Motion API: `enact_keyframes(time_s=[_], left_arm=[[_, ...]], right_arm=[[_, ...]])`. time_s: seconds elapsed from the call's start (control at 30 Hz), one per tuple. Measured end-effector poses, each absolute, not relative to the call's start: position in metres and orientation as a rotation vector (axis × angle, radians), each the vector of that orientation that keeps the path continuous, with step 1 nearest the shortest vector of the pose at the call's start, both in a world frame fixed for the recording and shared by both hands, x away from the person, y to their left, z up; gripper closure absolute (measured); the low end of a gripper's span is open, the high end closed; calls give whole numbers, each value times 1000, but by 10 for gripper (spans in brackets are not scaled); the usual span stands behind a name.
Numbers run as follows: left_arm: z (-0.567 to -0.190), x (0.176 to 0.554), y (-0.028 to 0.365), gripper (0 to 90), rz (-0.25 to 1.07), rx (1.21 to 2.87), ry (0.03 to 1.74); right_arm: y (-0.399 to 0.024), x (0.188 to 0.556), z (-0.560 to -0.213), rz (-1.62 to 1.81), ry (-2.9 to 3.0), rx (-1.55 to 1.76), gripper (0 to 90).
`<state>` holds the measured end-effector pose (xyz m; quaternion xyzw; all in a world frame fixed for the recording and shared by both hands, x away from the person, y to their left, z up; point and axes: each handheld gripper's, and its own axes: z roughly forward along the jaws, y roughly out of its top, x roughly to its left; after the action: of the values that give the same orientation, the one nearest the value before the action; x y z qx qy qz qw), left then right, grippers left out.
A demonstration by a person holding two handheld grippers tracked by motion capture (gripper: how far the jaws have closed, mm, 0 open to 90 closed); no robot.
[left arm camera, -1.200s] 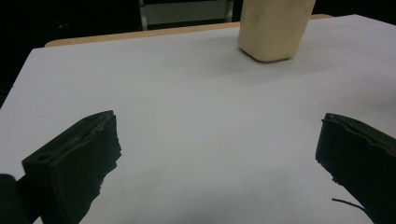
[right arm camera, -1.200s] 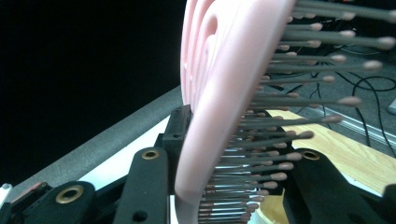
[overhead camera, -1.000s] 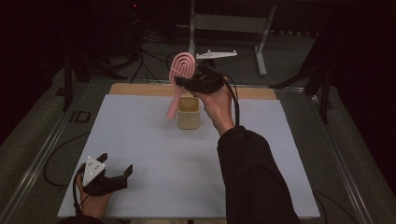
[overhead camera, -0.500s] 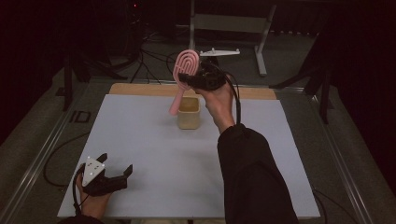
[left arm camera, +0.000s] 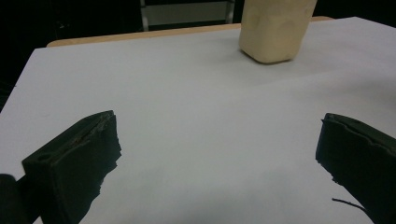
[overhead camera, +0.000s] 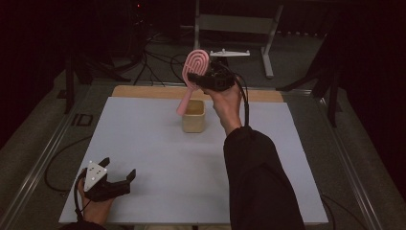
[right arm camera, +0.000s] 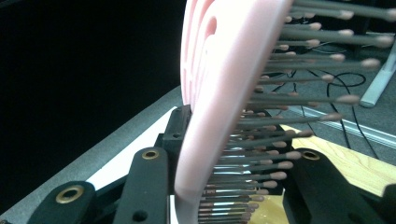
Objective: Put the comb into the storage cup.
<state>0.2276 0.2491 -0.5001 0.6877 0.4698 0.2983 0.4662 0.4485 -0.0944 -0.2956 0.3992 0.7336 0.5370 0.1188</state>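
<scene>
Writing: I can read no brand, label or lettering on the pink hairbrush [overhead camera: 194,76], the beige cup [overhead camera: 193,116] or either gripper; my high view is dim, so fine print may be lost.
Right gripper [overhead camera: 197,76]: I have it clenched on the hairbrush head, one jaw on the smooth slotted back, the other in among the bristles [right arm camera: 280,116], as my right gripper view shows.
Hairbrush place: held up in the air in that grip, above the cup.
Hairbrush long axis: steep, a little off upright; head up at the jaws, handle slanting down and to the left in the high view.
Handle end: it hangs at the cup's left rim; whether it touches the rim I cannot tell.
Bristles: they point sideways across the right gripper's jaws, tips rounded.
Left gripper [overhead camera: 118,173]: released, jaws wide apart with nothing between them, resting low on the white table [overhead camera: 143,143] well apart from the right gripper.
Cup from left gripper: ahead of its jaws, upright on the sheet [left arm camera: 275,28].
</scene>
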Motion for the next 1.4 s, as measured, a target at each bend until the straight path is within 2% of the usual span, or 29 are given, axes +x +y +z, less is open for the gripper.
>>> enact_keyframes(time_s=[1.4], left_arm=[[-500,227,249,0,731,1684,1154]], right_arm=[[-116,461,-311,1542,2035,1236,636]])
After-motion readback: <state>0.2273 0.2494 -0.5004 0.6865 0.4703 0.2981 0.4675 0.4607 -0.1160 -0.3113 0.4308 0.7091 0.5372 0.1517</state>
